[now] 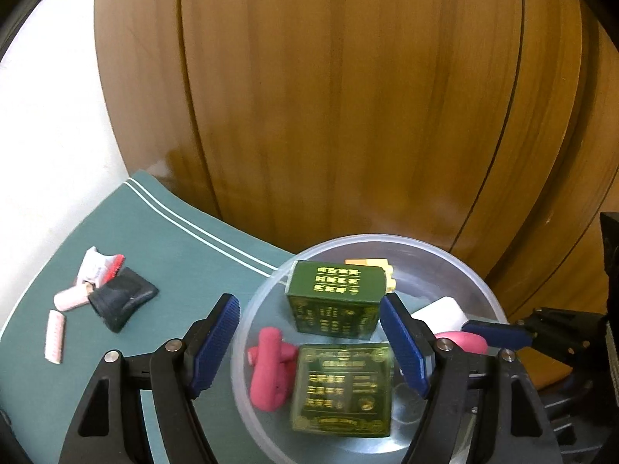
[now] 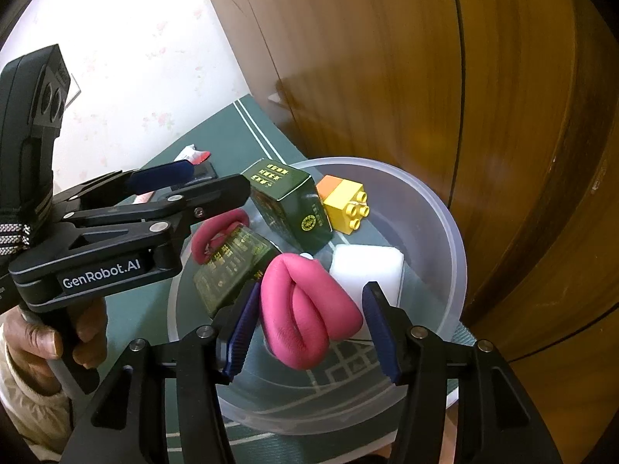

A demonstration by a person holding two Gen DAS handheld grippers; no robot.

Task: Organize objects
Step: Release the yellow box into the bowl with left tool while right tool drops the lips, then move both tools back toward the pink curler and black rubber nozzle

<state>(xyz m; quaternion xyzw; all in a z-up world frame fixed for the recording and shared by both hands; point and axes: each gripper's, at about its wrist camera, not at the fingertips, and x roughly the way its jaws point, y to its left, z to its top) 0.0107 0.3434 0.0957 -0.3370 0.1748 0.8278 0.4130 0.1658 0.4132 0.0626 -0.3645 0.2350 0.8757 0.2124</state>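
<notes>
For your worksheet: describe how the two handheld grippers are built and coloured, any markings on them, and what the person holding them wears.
Both grippers are black plastic frames with silver rivets at the pivots. Each has two fingers lined with ribbed dark blue pads. The left gripper carries white "GenRobot.AI" lettering on its side, a boxy black camera housing on top and a black-and-white woven strap. The hand holding it emerges from a cream quilted sleeve.

left hand-held gripper (image 2: 201, 181): black frame | blue ribbed pads | silver screws | "GenRobot.AI" marking | cream sleeve (image 2: 27, 406)
</notes>
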